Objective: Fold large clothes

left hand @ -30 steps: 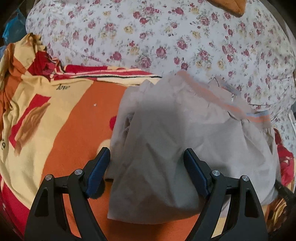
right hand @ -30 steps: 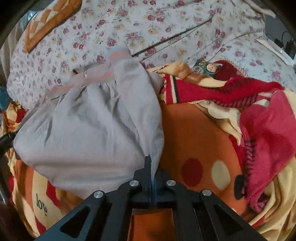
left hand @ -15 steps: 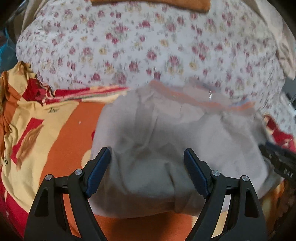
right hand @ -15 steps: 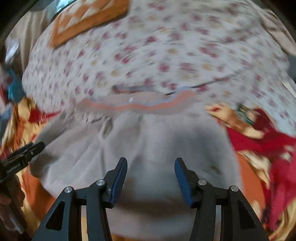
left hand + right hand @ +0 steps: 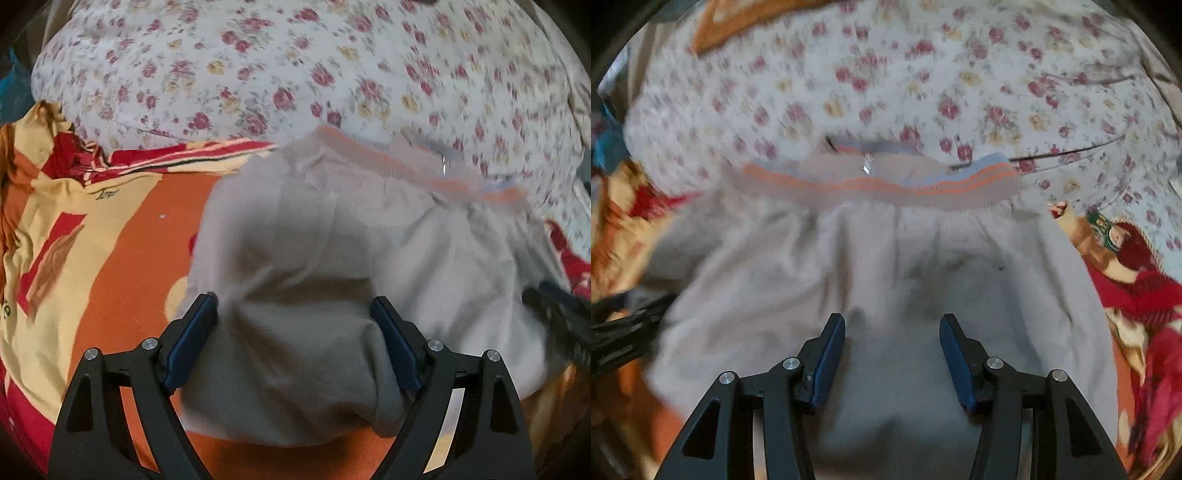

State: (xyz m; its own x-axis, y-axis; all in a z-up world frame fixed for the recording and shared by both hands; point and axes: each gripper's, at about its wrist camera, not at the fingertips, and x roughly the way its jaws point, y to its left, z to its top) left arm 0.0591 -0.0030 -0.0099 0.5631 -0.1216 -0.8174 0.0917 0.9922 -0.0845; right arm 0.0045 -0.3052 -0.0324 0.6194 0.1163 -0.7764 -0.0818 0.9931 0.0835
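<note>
A grey folded garment (image 5: 332, 280) with an orange-and-blue striped waistband (image 5: 399, 166) lies on an orange patterned blanket (image 5: 122, 266). It also shows in the right wrist view (image 5: 886, 266), with the waistband (image 5: 886, 184) at its far edge. My left gripper (image 5: 293, 314) is open, its fingers either side of the garment's near fold. My right gripper (image 5: 892, 332) is open and empty above the garment's near part. The right gripper shows blurred at the right edge of the left wrist view (image 5: 561, 317), and the left gripper at the left edge of the right wrist view (image 5: 624, 332).
A white floral quilt (image 5: 295, 74) lies behind the garment. A red and yellow bunched blanket (image 5: 1137, 295) is to the right. An orange cushion (image 5: 746, 18) lies at the far top left of the right wrist view.
My right gripper has let go of the garment's edge, opened and swung over the garment. The garment has been flattened into a wider fold. The left gripper stayed open and shifted slightly.
</note>
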